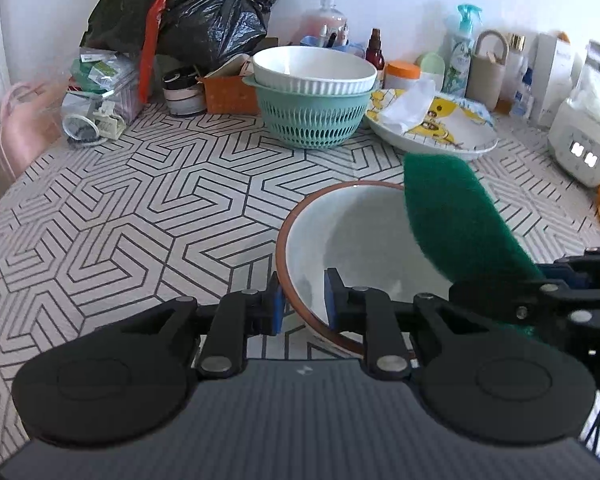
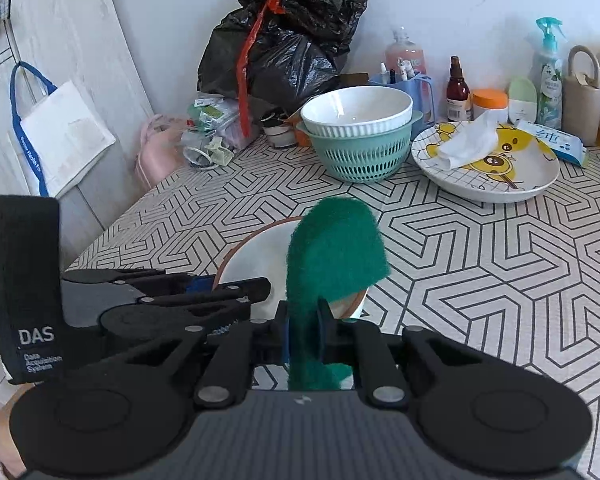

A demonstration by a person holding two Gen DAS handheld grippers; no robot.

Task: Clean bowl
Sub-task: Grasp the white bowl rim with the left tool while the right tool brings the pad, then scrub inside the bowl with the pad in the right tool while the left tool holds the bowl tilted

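Patterned table [image 1: 140,208]: right hand-held gripper [image 2: 304,334] pinches sponge [image 2: 336,248].

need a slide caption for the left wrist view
Left tool grips the brown-rimmed bowl by its rim while the right tool holds a green scouring pad over it.

bowl [image 1: 352,232]: glossy white glazed ceramic, brown rim
scouring pad [image 2: 336,252]: rough, fuzzy green fibre, matt
colander [image 1: 312,118], behind the bowl: teal plastic, perforated, dull sheen
desk [image 1: 140,208]: smooth covering with printed geometric lines
bag [image 2: 284,32], behind the colander: crinkled shiny black plastic film
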